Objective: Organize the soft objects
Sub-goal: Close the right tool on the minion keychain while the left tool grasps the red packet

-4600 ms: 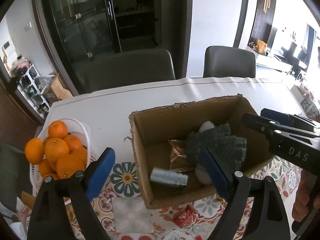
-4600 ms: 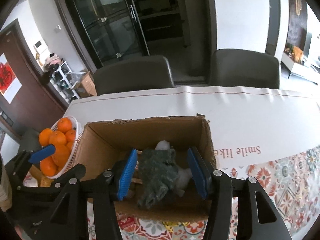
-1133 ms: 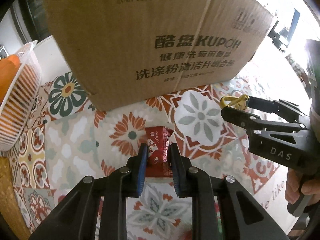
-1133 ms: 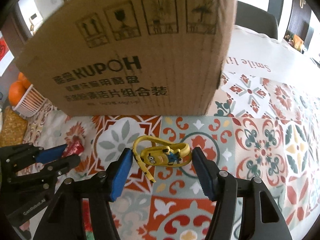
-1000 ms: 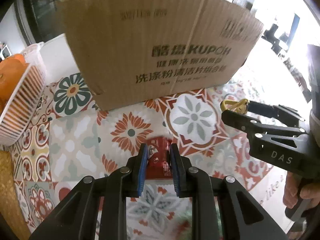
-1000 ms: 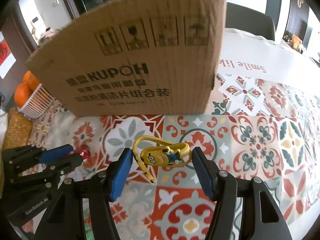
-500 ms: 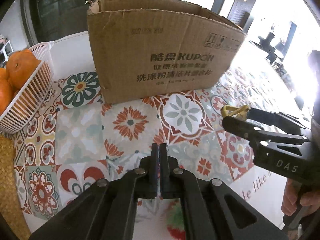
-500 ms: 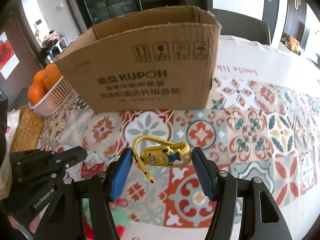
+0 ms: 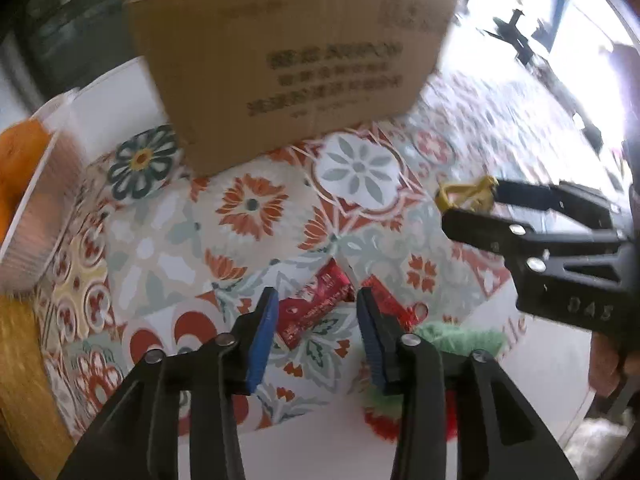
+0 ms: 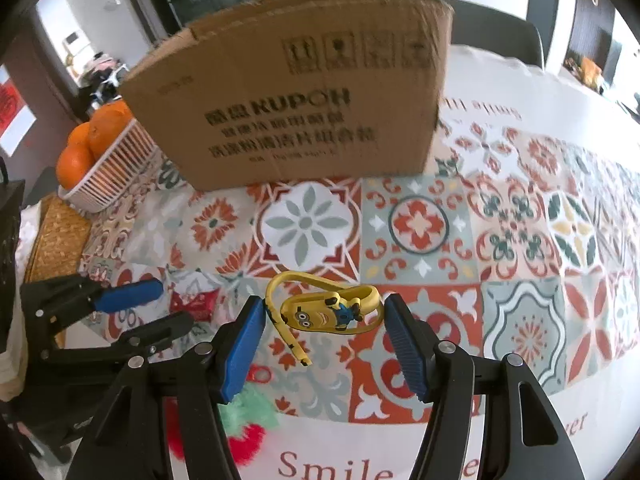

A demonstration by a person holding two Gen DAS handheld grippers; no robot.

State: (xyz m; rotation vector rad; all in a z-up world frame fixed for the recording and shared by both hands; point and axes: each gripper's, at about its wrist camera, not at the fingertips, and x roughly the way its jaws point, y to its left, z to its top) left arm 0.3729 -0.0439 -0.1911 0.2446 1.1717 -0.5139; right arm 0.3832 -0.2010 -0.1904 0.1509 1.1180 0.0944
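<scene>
My right gripper [image 10: 324, 324] is shut on a yellow minion rubber toy [image 10: 324, 314] and holds it above the patterned tablecloth; the toy also shows in the left wrist view [image 9: 466, 194]. My left gripper [image 9: 316, 320] is open over a red snack packet [image 9: 314, 310] lying on the cloth; the packet also shows in the right wrist view [image 10: 192, 302]. A cardboard box [image 10: 296, 116] stands behind, its inside hidden. A green and red fluffy toy [image 9: 456, 340] lies by my left gripper's right finger.
A white basket of oranges [image 10: 100, 152] stands left of the box. A woven mat [image 10: 56, 240] lies at the table's left edge. A second red wrapper [image 9: 392, 306] lies right of the packet. Chairs stand behind the table.
My left gripper, shut half a second ago, has opened, and the red packet now lies on the cloth between its fingers. The right gripper still holds the minion toy.
</scene>
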